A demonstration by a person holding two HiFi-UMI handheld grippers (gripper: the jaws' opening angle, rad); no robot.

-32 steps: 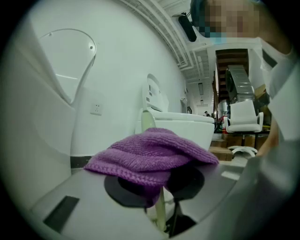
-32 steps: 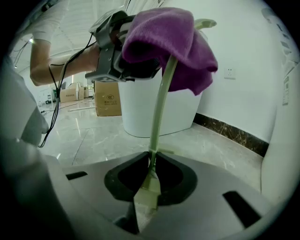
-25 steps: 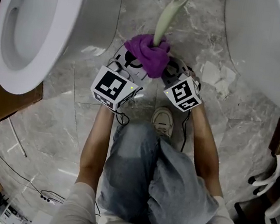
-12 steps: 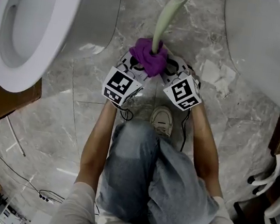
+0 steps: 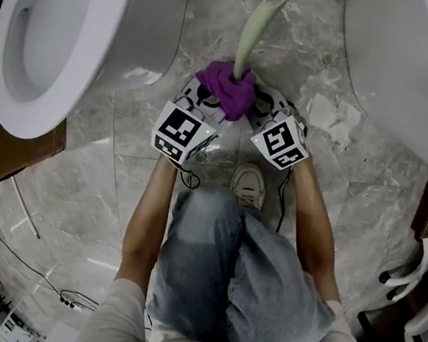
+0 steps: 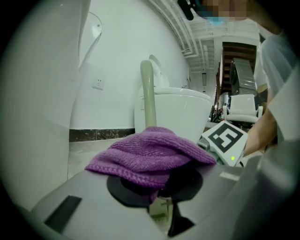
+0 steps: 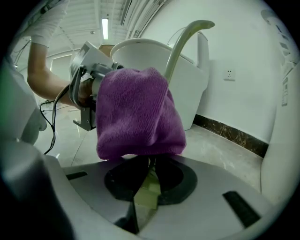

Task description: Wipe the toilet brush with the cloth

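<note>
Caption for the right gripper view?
Purple cloth bunched round the brush handle, which the right tool clamps below it; toilet behind.

A: What's underfoot?
B: Grey marble floor (image 5: 107, 190). A white toilet (image 5: 108, 23) stands left of the left gripper (image 5: 205, 103), a second toilet (image 5: 405, 67) right of the right gripper (image 5: 264, 110) — white wall (image 6: 117, 70), dark skirting (image 6: 101, 135) ahead.
</note>
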